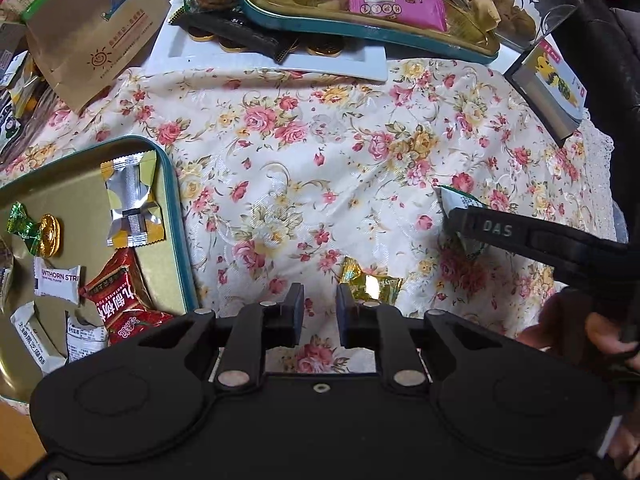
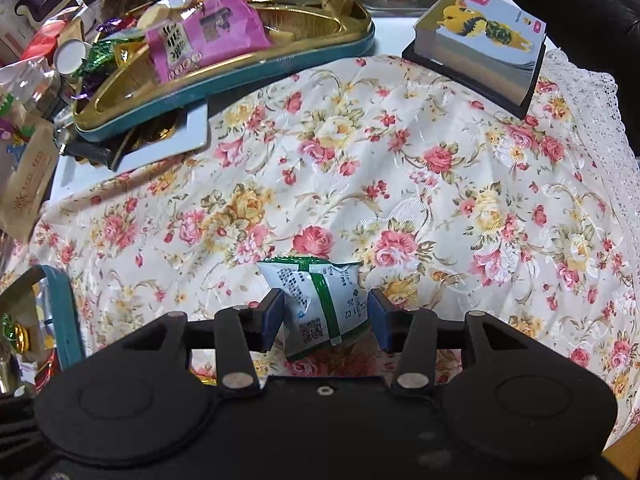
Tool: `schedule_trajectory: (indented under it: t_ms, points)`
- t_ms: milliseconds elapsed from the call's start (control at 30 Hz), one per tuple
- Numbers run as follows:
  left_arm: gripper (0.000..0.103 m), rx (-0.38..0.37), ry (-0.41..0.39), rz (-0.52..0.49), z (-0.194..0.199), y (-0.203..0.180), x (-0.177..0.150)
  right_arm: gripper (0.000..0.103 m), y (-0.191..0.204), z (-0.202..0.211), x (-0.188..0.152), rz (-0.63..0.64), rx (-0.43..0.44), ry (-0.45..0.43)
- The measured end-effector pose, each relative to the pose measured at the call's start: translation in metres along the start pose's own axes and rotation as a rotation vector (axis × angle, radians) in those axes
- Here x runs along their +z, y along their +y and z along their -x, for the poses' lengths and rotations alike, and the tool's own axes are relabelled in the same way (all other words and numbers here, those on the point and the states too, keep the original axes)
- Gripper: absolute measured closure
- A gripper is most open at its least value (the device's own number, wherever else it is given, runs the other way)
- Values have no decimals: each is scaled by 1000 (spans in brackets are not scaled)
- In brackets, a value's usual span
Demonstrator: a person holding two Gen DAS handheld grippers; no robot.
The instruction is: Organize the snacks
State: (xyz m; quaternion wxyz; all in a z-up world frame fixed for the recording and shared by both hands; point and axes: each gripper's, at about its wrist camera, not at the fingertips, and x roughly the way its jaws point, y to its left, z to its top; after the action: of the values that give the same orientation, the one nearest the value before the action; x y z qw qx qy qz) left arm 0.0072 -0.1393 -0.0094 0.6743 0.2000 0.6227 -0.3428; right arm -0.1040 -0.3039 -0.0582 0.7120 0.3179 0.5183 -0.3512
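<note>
A white and green snack packet (image 2: 320, 304) lies on the floral tablecloth between the fingers of my right gripper (image 2: 326, 320). The jaws stand around it; the left pad touches it, the right pad sits at its edge. The packet also shows in the left wrist view (image 1: 460, 208), behind the right gripper's finger (image 1: 520, 236). My left gripper (image 1: 319, 312) is slightly open and empty over the cloth. A gold-wrapped candy (image 1: 372, 282) lies just right of its right finger. A teal tin tray (image 1: 176, 216) at the left holds several wrapped snacks.
A second teal and gold tin (image 2: 224, 80) full of snacks rests on a white tray (image 1: 340, 64) at the back. A card box (image 2: 480, 44) stands at the back right. A paper bag (image 1: 96, 32) and loose snacks crowd the back left.
</note>
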Motion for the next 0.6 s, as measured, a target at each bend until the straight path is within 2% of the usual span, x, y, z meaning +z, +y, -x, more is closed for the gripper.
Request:
schedule_trajectory:
  t_ms: [333, 600]
  points:
    - [80, 0, -4, 11, 7, 10, -4, 47, 17, -11, -1, 38, -64, -78]
    - [80, 0, -11, 18, 10, 14, -5, 45, 22, -20, 2, 33, -108, -45]
